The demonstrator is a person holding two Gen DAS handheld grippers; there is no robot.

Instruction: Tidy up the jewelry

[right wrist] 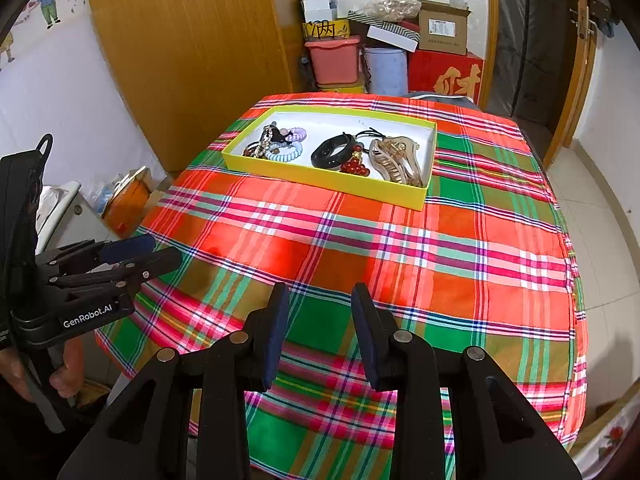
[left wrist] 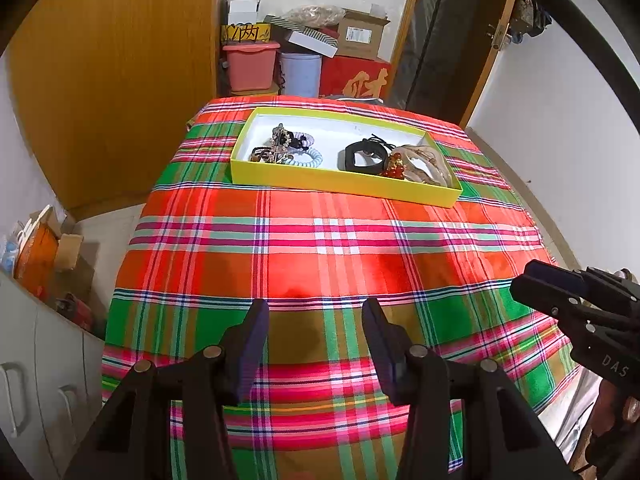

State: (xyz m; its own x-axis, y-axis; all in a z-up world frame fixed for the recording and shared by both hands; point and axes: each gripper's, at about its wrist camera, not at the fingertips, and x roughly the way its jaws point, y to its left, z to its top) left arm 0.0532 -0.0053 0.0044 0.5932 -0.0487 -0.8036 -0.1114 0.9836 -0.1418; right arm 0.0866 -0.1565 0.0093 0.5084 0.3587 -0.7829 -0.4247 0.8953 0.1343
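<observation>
Both grippers hang over the near end of the plaid tablecloth (left wrist: 320, 240), well short of the yellow tray (left wrist: 344, 182), which sits at the cloth's far end. The left gripper (left wrist: 316, 316) has its jaws standing wide apart, nothing between them but checked fabric. The right gripper (right wrist: 320, 300) shows a narrower gap, and it is empty too.

Everything to be sorted lies inside the yellow tray. At its left end there is a tangle: a lilac spiral hair tie (right wrist: 294, 135), a pale blue spiral hair tie (right wrist: 282, 155) touching it on the near side, and a gold chain piece (right wrist: 266, 140) draped across them. Toward the tray's middle lies a black band (right wrist: 330, 151). Just beside that, against the tray's near wall, sits a cluster of red beads (right wrist: 354, 167). The tray's right end holds a large gold hair claw (right wrist: 396, 158), touching the beads.

A hand (right wrist: 66, 376) grips the left gripper's handle, off the cloth's left edge.
</observation>
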